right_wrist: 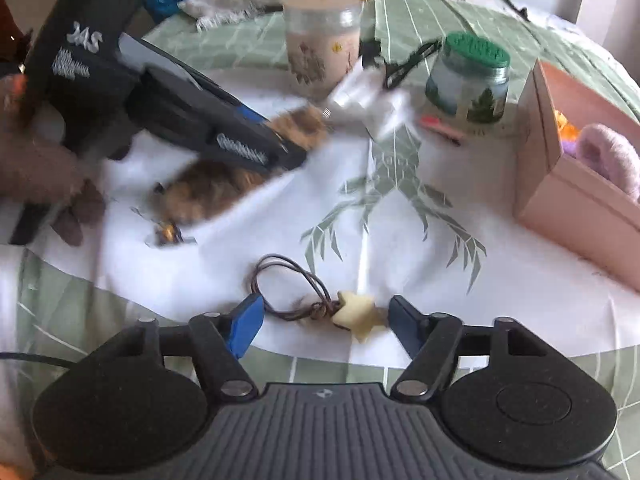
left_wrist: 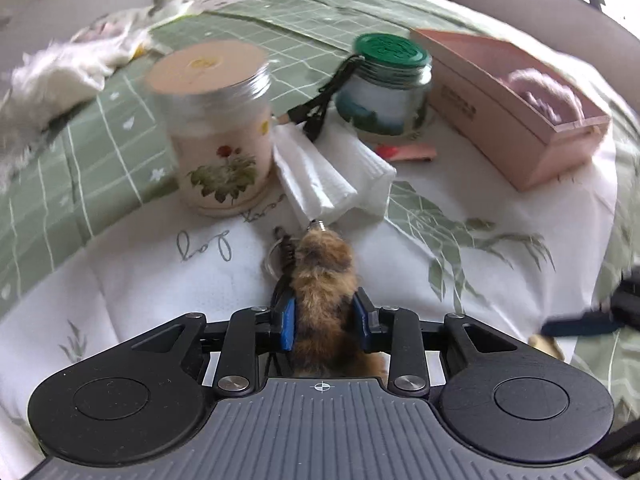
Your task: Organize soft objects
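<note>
The left claw (left_wrist: 324,316) pinches the light, squashy brown furry tail charm (left_wrist: 322,276) mid-body; the right claw (right_wrist: 326,316) gapes empty around the small cream star-shaped hair tie (right_wrist: 356,314), at six o'clock.

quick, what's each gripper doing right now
left gripper: shut on the fur tail.
right gripper: open, holding nothing; star charm lies between the jaws.

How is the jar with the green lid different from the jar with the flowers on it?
The green-lid jar is shorter and rounder; the flower jar is taller and straighter. The green-lid jar has trees painted on it and a black cord by its lid; the flower jar has a plain tan lid. Both stand upright on the bedspread.
</note>
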A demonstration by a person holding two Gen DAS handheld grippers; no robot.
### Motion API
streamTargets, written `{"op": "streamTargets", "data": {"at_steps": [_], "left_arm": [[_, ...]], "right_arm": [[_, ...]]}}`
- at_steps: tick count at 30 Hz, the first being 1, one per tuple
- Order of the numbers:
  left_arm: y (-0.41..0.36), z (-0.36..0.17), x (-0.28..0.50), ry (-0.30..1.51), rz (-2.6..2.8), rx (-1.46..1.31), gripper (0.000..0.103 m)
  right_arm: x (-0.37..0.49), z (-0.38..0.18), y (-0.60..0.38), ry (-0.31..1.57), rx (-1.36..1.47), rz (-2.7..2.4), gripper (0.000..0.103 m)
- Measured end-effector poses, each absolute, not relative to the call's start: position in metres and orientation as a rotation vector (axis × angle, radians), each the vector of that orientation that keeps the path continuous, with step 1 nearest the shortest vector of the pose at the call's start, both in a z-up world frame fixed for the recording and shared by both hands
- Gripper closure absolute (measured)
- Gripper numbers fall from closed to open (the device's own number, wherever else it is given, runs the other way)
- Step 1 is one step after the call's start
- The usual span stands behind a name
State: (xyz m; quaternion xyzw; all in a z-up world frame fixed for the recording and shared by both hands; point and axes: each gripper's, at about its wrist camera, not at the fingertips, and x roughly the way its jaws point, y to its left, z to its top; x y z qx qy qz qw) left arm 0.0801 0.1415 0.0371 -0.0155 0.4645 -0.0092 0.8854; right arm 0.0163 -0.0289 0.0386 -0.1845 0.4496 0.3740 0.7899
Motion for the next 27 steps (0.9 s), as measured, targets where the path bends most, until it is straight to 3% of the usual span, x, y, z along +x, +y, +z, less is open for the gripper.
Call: {"op": "streamTargets", "data": {"at_steps": [1, 2, 5, 6, 8, 13, 15, 16, 17, 18, 19, 24, 25, 26, 27], "left_arm": [[0.144, 0.035, 0.081, 0.949, -0.017, -0.066, 0.069], [0.147, 0.032, 0.084, 0.929, -0.016, -0.104, 0.069], [0.151, 0.027, 0.085, 0.885, -0.008, -0.2, 0.068], [0.154, 0.027, 0.086, 0.888, -0.004, -0.224, 0.069], [0.161, 0.03, 0.09, 0.91, 0.016, -0.267, 0.081], [0.167, 0.034, 0.075, 0.953, -0.021, -0.303, 0.083], [0.159, 0.039, 0.064, 0.982, -0.04, -0.253, 0.083], [0.156, 0.041, 0.059, 0.993, -0.051, -0.24, 0.083], [0.152, 0.044, 0.053, 1.002, -0.059, -0.23, 0.083], [0.15, 0.047, 0.047, 1.004, -0.065, -0.225, 0.083], [0.148, 0.049, 0.042, 1.0, -0.071, -0.227, 0.083], [0.148, 0.055, 0.029, 0.984, -0.085, -0.252, 0.083], [0.148, 0.055, 0.029, 0.988, -0.087, -0.254, 0.083], [0.148, 0.054, 0.029, 0.994, -0.09, -0.26, 0.083], [0.148, 0.055, 0.028, 0.995, -0.092, -0.264, 0.084]], "right_arm": [[0.015, 0.038, -0.03, 0.956, -0.403, 0.805, 0.046], [0.013, 0.04, -0.03, 0.949, -0.414, 0.815, 0.066], [0.006, 0.052, -0.034, 0.959, -0.423, 0.841, 0.095], [0.006, 0.052, -0.034, 0.964, -0.422, 0.846, 0.096], [0.002, 0.058, -0.037, 0.951, -0.422, 0.839, 0.099], [0.005, 0.074, -0.046, 0.912, -0.393, 0.817, 0.099], [0.01, 0.079, -0.049, 0.916, -0.354, 0.831, 0.094], [0.013, 0.083, -0.052, 0.914, -0.325, 0.845, 0.075], [0.015, 0.084, -0.052, 0.904, -0.306, 0.851, 0.043], [0.017, 0.085, -0.053, 0.885, -0.289, 0.847, 0.031], [0.019, 0.085, -0.053, 0.859, -0.271, 0.838, 0.025], [0.041, 0.055, -0.034, 0.977, -0.267, 0.822, 0.026], [0.043, 0.048, -0.031, 0.996, -0.282, 0.792, 0.037], [0.044, 0.042, -0.029, 1.008, -0.302, 0.766, 0.062], [0.044, 0.041, -0.028, 0.998, -0.331, 0.741, 0.071]]}}
